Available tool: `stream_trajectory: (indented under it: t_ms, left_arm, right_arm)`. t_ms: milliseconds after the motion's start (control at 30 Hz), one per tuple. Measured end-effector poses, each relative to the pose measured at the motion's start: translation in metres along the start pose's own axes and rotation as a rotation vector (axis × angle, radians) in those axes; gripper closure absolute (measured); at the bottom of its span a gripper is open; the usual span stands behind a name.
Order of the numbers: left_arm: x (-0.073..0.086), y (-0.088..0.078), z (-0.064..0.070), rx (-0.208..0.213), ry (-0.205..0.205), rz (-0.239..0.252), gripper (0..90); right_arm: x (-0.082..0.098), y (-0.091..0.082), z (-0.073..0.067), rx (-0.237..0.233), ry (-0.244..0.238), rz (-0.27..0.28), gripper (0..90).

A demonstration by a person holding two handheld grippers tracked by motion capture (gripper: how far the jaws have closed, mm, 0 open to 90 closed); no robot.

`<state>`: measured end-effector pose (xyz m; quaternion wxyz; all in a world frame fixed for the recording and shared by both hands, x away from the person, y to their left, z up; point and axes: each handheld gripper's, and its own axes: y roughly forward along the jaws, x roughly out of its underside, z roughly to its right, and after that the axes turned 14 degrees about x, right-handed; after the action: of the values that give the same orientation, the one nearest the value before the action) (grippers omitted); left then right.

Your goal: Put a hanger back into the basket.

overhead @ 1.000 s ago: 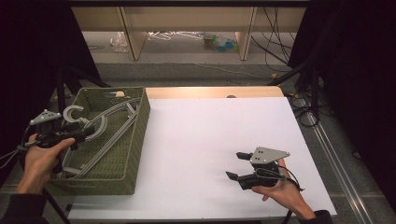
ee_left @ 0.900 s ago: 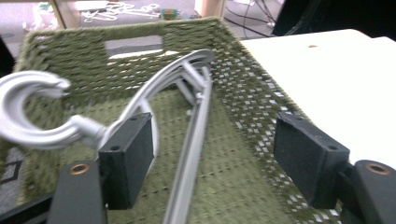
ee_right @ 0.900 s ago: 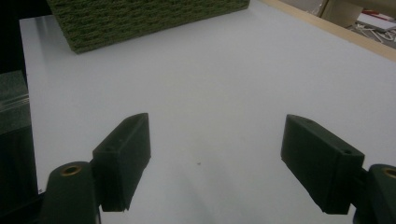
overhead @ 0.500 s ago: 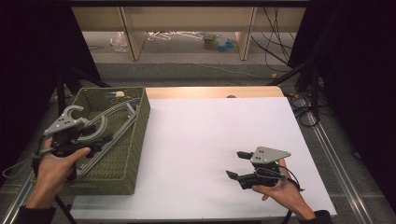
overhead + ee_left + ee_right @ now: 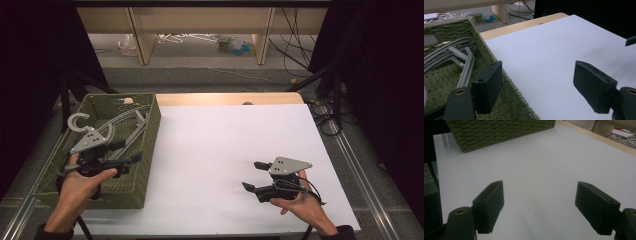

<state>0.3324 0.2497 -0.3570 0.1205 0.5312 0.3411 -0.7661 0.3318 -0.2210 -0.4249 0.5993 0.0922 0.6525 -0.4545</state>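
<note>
Two grippers show in the high view: the left gripper (image 5: pixel 127 152) hangs over the right half of the green basket (image 5: pixel 146 150), which sits at the table's left edge, and the right gripper (image 5: pixel 256 176) rests low over the white sheet (image 5: pixel 220 150) near the table's front right corner. Grey hangers (image 5: pixel 125 122) lie inside the basket, toward its far end (one hook (image 5: pixel 77 120) curls up by the left wall). The left jaws have just been opening and now stand wide with nothing between them; the right jaws are spread apart too and hold nothing. In the left gripper view, the gripper (image 5: pixel 537 80) straddles the basket's rim (image 5: pixel 486 47): one jaw is over the woven floor, the other over the sheet (image 5: pixel 549 45), with the hangers (image 5: pixel 454 50) lying beyond the jaw on the basket side, untouched. In the right gripper view, the gripper (image 5: pixel 539 197) looks along the bare sheet (image 5: pixel 536 157) toward the basket's outer wall (image 5: pixel 499 130), well apart from it, its jaws gaping and empty.
</note>
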Motion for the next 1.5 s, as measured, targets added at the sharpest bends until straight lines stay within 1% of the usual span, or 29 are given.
stream_trajectory:
  t_ms: [33, 67, 100, 133, 267, 300, 333, 367, 400, 467, 600, 633, 667, 733, 833, 867, 933, 967, 1000, 1033, 1067, 1167, 1267, 1300, 1333, 1367, 1400, 1467, 1500]
  left_arm:
    - [0.0, 0.002, 0.003, 0.006, -0.012, -0.002, 23.6]
    - [0.0, 0.004, 0.005, 0.015, 0.001, 0.002, 22.5]
    - [0.0, 0.005, 0.007, 0.022, 0.01, -0.009, 21.9]
    - [0.001, 0.007, 0.009, 0.027, 0.0, 0.001, 21.7]
    - [0.002, 0.016, 0.018, 0.05, 0.014, 0.002, 20.3]
    - [0.003, 0.018, 0.02, 0.062, 0.016, 0.005, 19.7]
    - [0.003, 0.02, 0.022, 0.07, 0.021, 0.003, 19.5]
    - [0.004, 0.023, 0.025, 0.082, 0.025, 0.003, 19.3]
    - [0.004, 0.025, 0.028, 0.091, 0.041, 0.002, 18.9]
    - [0.005, 0.029, 0.033, 0.101, 0.04, 0.003, 18.7]
    - [0.008, 0.039, 0.042, 0.125, 0.052, -0.002, 18.7]
    - [0.008, 0.04, 0.043, 0.128, 0.048, -0.003, 18.7]
    - [0.009, 0.042, 0.044, 0.132, 0.06, -0.01, 18.7]
    - [0.011, 0.045, 0.047, 0.139, 0.061, -0.009, 18.7]
    - [0.013, 0.049, 0.054, 0.15, 0.067, -0.011, 18.7]
    - [0.014, 0.051, 0.055, 0.16, 0.083, -0.012, 18.7]
    - [0.017, 0.054, 0.059, 0.162, 0.079, -0.022, 18.7]
    - [0.019, 0.056, 0.06, 0.164, 0.082, -0.02, 18.7]
    - [0.021, 0.057, 0.061, 0.162, 0.095, -0.027, 19.0]
    - [0.023, 0.059, 0.061, 0.163, 0.082, -0.024, 19.1]
    - [0.025, 0.061, 0.062, 0.166, 0.074, -0.023, 19.2]
    - [0.03, 0.065, 0.063, 0.164, 0.091, -0.037, 19.1]
    - [0.036, 0.067, 0.065, 0.17, 0.079, -0.032, 19.1]
    - [0.037, 0.068, 0.065, 0.172, 0.077, -0.03, 19.1]
    - [0.039, 0.069, 0.066, 0.176, 0.075, -0.031, 19.1]
    - [0.04, 0.069, 0.066, 0.176, 0.076, -0.029, 19.1]
    - [0.042, 0.07, 0.066, 0.182, 0.074, -0.021, 19.1]
    - [0.045, 0.07, 0.066, 0.19, 0.077, -0.011, 19.1]
    - [0.047, 0.069, 0.067, 0.18, 0.084, -0.016, 19.1]
  right_arm:
    - [0.0, 0.001, 0.0, -0.001, 0.002, 0.005, 23.6]
    - [0.0, 0.0, 0.0, -0.001, 0.0, 0.0, 23.1]
    - [0.0, 0.0, 0.0, 0.003, -0.001, 0.002, 23.2]
    - [0.0, 0.0, 0.001, 0.004, 0.0, 0.003, 23.2]
    - [0.001, 0.0, 0.001, 0.006, 0.006, 0.015, 22.5]
    - [0.0, -0.001, 0.001, 0.002, 0.011, 0.007, 22.3]
    - [0.0, 0.0, 0.001, -0.008, 0.022, 0.014, 22.3]
    - [0.0, -0.001, 0.001, -0.001, 0.023, 0.018, 22.3]
    - [0.0, -0.002, 0.002, 0.001, 0.029, 0.015, 22.3]
    - [0.001, -0.002, 0.004, 0.012, 0.032, 0.035, 22.3]
    - [0.002, -0.002, 0.004, 0.005, 0.052, 0.024, 22.2]
    - [0.002, -0.001, 0.004, 0.008, 0.051, 0.028, 22.2]
    - [0.002, -0.001, 0.003, 0.008, 0.051, 0.028, 22.2]
    - [0.003, -0.002, 0.003, 0.001, 0.049, 0.022, 22.2]
    - [0.003, -0.001, 0.004, 0.006, 0.039, 0.04, 22.2]
    - [0.003, -0.002, 0.004, 0.007, 0.039, 0.039, 22.2]
    - [0.003, -0.002, 0.004, 0.008, 0.04, 0.041, 22.2]
    - [0.003, -0.002, 0.003, 0.001, 0.05, 0.031, 22.2]
    - [0.003, -0.001, 0.002, 0.003, 0.051, 0.037, 22.2]
    - [0.003, -0.002, 0.002, 0.008, 0.04, 0.036, 22.2]
    - [0.003, -0.002, 0.001, 0.001, 0.045, 0.033, 22.2]
    - [0.002, -0.002, 0.001, 0.003, 0.04, 0.041, 22.2]
    - [0.002, -0.003, -0.001, -0.007, 0.046, 0.035, 21.0]
    - [0.002, -0.003, -0.001, 0.003, 0.035, 0.047, 20.9]
    - [0.003, -0.002, -0.002, -0.005, 0.037, 0.052, 20.8]
    - [0.002, -0.004, -0.003, -0.014, 0.045, 0.034, 20.8]
    - [0.003, -0.004, -0.003, -0.005, 0.035, 0.043, 20.8]
    - [0.003, -0.004, -0.005, -0.015, 0.042, 0.034, 20.8]
    - [0.004, -0.004, -0.006, -0.006, 0.035, 0.043, 20.8]
